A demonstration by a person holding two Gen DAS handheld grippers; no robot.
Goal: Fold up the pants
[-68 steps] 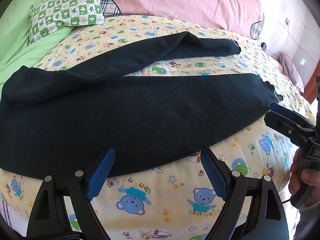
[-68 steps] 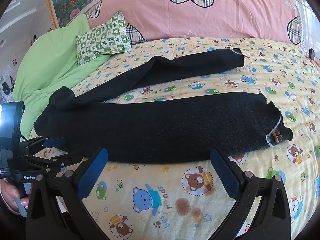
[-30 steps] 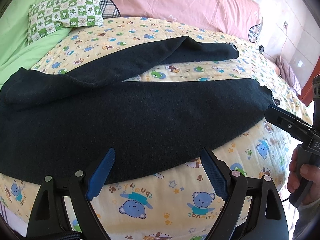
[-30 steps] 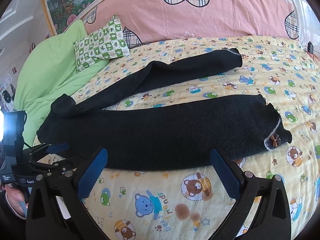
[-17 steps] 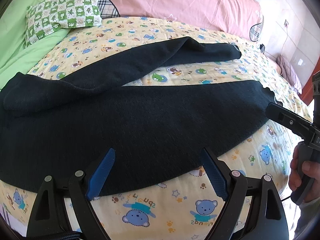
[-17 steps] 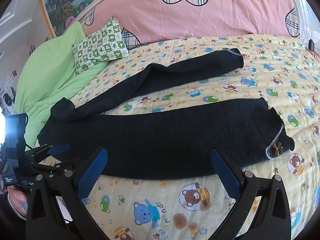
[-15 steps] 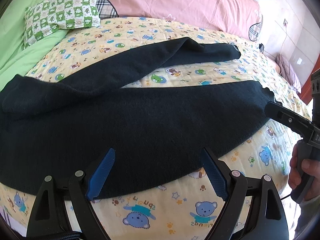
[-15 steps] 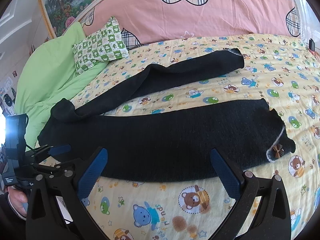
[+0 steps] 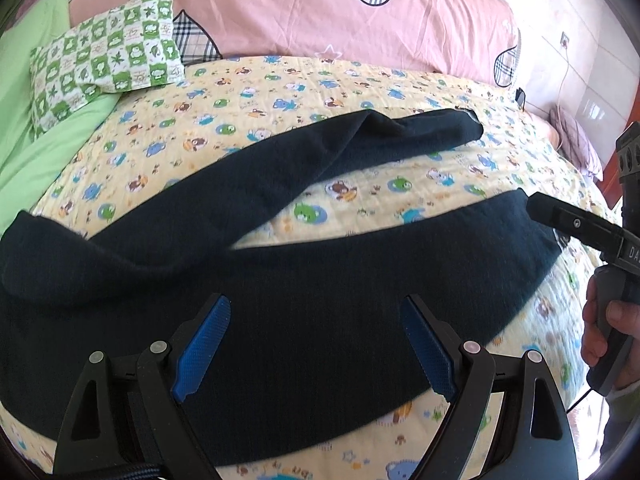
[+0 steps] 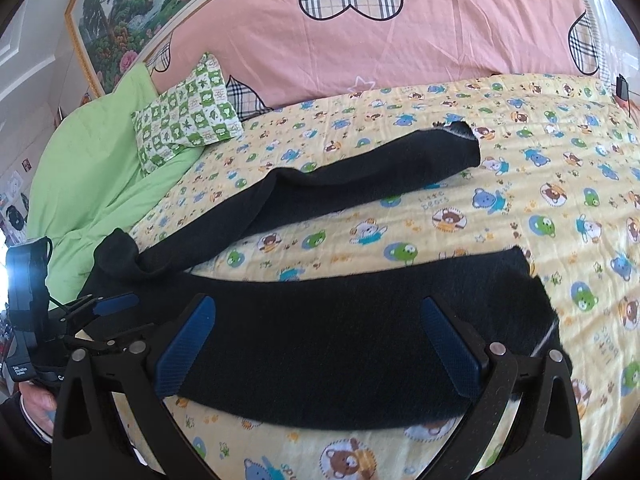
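Observation:
Black pants (image 9: 304, 288) lie spread on the yellow bear-print bed cover, legs apart in a V. The near leg (image 10: 360, 320) runs across the front; the far leg (image 10: 360, 176) angles toward the back right. My left gripper (image 9: 316, 332) is open and empty, its blue pads over the near leg close to the waist end. My right gripper (image 10: 320, 332) is open and empty over the near leg close to its cuff. It also shows from the side at the right of the left wrist view (image 9: 576, 228), at the cuff.
The yellow bed cover (image 10: 520, 152) fills the bed. A green-checked pillow (image 9: 104, 68) and a green blanket (image 10: 92, 168) lie at the back left. A pink headboard cover (image 10: 400, 32) stands behind. The bed's front edge is just under the grippers.
Both grippers have moved forward and down over the near leg, staying open. The pants have not moved.

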